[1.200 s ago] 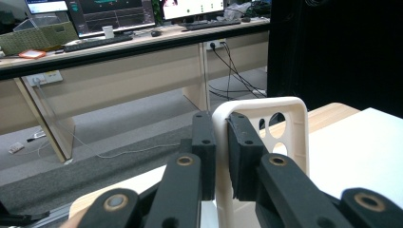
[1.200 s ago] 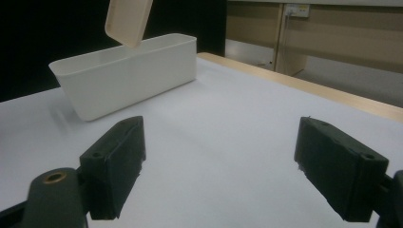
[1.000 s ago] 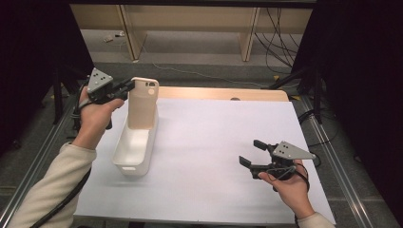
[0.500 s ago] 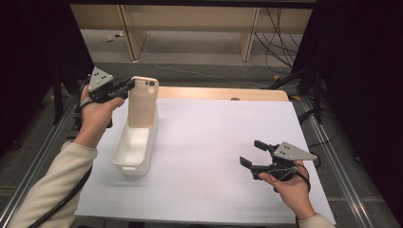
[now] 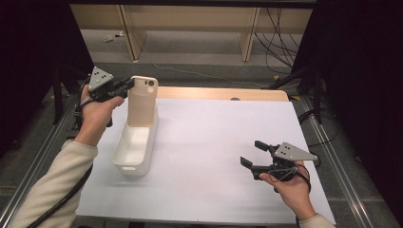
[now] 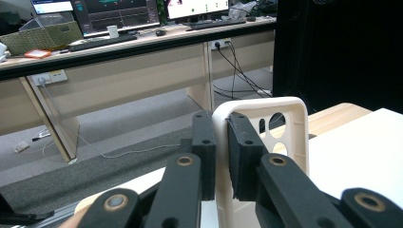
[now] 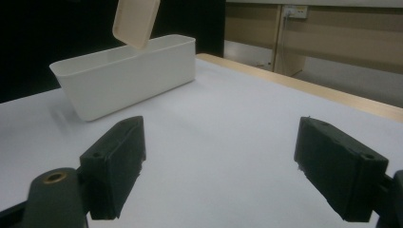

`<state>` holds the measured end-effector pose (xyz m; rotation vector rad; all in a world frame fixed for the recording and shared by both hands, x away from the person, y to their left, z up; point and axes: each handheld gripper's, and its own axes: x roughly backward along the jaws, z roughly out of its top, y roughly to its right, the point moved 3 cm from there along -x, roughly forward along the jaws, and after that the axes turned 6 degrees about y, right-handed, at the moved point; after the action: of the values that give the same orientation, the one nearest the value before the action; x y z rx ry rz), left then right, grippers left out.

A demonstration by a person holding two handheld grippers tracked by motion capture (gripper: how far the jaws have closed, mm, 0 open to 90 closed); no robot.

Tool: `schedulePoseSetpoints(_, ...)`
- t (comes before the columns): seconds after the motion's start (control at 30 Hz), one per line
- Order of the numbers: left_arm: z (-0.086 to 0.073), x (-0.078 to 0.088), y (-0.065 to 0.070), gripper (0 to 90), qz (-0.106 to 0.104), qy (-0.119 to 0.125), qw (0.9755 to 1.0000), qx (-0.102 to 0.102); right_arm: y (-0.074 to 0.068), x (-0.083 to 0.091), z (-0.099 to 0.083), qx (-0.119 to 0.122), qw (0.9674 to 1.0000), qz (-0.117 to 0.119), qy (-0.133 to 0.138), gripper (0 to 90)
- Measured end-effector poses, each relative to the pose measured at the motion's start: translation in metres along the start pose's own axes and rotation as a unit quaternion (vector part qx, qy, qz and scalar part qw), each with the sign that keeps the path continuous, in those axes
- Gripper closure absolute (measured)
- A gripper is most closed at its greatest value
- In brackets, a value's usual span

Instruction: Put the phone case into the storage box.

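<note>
From the high view, the left gripper [image 5: 124, 87] is gripping a cream phone case [image 5: 142, 101] by its edge, holding it upright over the far end of the white bin [image 5: 134, 148]; the left forearm is reaching forward along the table's left edge. The right gripper [image 5: 254, 153] is hovering over the white table [image 5: 214, 142], jaws spread.

In the left gripper view, the pads [image 6: 204, 152] are pinching the case's rim.

In the right gripper view, the jaws are standing apart, with nothing between them.
</note>
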<state>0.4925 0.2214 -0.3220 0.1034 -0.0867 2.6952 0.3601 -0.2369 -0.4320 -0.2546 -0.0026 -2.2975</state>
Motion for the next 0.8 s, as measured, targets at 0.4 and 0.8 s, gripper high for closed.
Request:
schedulePoseSetpoints(0.4, 0.0027, 0.0001, -0.0055, 82.3, 0.006, 0.002, 1.0, 0.0, 0.0, 0.0, 0.0001, 0.0, 1.0, 0.0, 0.0, 18.9)
schedulePoseSetpoints(0.8, 0.0009, -0.0035, -0.0086, 82.3, 0.008, 0.002, 1.0, -0.001, 0.0004, -0.0002, 0.0001, 0.0, 1.0, 0.005, 0.003, 18.9)
